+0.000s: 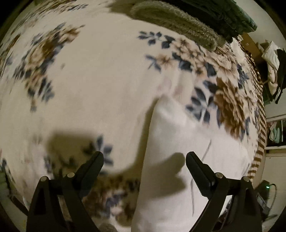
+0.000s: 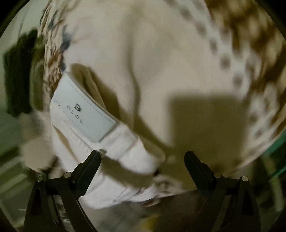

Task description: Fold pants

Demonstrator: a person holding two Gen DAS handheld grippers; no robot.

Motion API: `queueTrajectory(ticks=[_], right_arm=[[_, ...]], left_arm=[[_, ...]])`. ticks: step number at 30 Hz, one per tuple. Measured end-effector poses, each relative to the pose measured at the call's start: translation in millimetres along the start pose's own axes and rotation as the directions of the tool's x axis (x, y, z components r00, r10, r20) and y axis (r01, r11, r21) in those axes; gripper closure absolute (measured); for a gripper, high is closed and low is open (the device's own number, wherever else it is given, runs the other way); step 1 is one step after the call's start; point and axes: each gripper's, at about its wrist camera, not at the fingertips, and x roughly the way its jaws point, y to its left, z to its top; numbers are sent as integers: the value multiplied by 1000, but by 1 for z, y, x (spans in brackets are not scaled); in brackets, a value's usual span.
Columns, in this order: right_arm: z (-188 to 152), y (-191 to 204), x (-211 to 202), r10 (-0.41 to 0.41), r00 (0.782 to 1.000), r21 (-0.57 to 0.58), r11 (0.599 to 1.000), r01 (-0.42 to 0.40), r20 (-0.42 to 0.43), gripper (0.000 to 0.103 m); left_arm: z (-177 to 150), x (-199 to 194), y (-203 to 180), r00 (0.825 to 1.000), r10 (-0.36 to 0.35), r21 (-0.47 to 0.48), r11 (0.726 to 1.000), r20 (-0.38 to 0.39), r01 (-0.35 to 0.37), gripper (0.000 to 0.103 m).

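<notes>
Pants [image 1: 175, 142] edge lies between left tool's [image 1: 144, 158] spread fingers.

**A bedroom at home**

A bed fills both views, spread with a cream plush blanket [image 1: 100, 75] printed with brown and blue flowers. A folded green knit [image 1: 230, 16] and a fuzzy olive throw [image 1: 178, 23] lie at its far edge. Beyond the bed, clothes [image 1: 271, 60] hang in a heap beside white shelving [image 1: 275, 135] holding folded laundry.
</notes>
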Motion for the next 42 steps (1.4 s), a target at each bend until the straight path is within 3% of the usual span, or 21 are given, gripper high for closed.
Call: queueTrajectory(ticks=[1, 2, 3, 4, 6, 9, 12, 15, 20, 23, 24, 25, 26, 28, 30, 33, 36, 38, 39, 41, 42], right_arm=[[-6, -4, -4, 91, 995, 4, 996, -92, 34, 50], [-11, -1, -10, 111, 991, -17, 994, -110, 71, 62], [-17, 4, -18, 75, 990, -47, 996, -70, 122, 76], [-25, 12, -26, 46, 987, -81, 996, -33, 153, 87], [-36, 15, -38, 20, 983, -88, 996, -4, 181, 89], [-55, 7, -67, 23, 978, -67, 998, -9, 207, 90], [-71, 3, -77, -30, 981, -92, 995, 48, 194, 91], [-81, 0, -53, -130, 977, -100, 984, 148, 167, 91], [-65, 1, -13, -330, 941, -103, 936, 336, 72, 90], [-67, 26, -18, -364, 930, -136, 920, 367, 51, 87], [-69, 39, -22, -365, 929, -164, 914, 370, 62, 73], [-73, 56, -29, -366, 927, -201, 905, 375, 84, 52], [-74, 71, -31, -366, 925, -227, 897, 380, 103, 46], [-77, 105, -34, -364, 922, -303, 871, 386, 128, 44], [-76, 154, -20, -367, 922, -391, 835, 386, 125, 38], [-75, 230, 25, -404, 908, -541, 742, 396, 111, 24], [-87, 299, 89, -484, 868, -693, 589, 416, 109, 23], [-95, 328, 134, -557, 823, -763, 484, 429, 110, 23], [-98, 339, 157, -612, 779, -787, 409, 462, 139, 23], [-97, 346, 188, -683, 705, -806, 300, 509, 191, 23], [-96, 347, 196, -704, 679, -806, 268, 527, 210, 23]], left_arm=[[-8, -2, 3, 1000, 8, -6, 1000, -4, -8, 9], [-14, -2, 1, 1000, 14, -11, 1000, -8, -14, 9], [-20, -3, 2, 1000, 16, -15, 1000, -13, -16, 9], [-27, -3, 3, 1000, 14, -20, 1000, -19, -14, 9], [-36, -3, 4, 1000, 11, -16, 1000, -25, -11, 9], [-47, -4, 2, 999, 7, 7, 1000, -35, -7, 9], [-52, -5, 3, 999, 6, 24, 1000, -40, -5, 9], [-56, -4, 7, 999, 13, 33, 999, -41, -12, 9], [-66, -2, 18, 998, -9, 21, 1000, -57, 11, 9], [-75, -6, 24, 997, -49, 11, 999, -66, 50, 9], [-80, -8, 27, 995, -71, 0, 997, -64, 71, 10], [-84, -9, 29, 993, -101, -10, 995, -62, 100, 11], [-88, -9, 28, 989, -131, -6, 991, -67, 131, 12], [-98, -10, 27, 983, -174, 18, 984, -64, 176, 31], [-103, -11, 23, 977, -206, 38, 977, -49, 208, 56], [-109, -13, 21, 970, -240, 55, 969, -33, 241, 65], [-109, -12, 25, 963, -270, 46, 962, -23, 270, 65], [-113, -10, 30, 959, -282, 39, 959, -23, 282, 65], [-116, -8, 33, 959, -281, 32, 959, -29, 281, 66], [-128, -6, 43, 958, -282, 4, 959, -50, 282, 65], [-134, -6, 49, 956, -289, -13, 957, -55, 288, 65]])
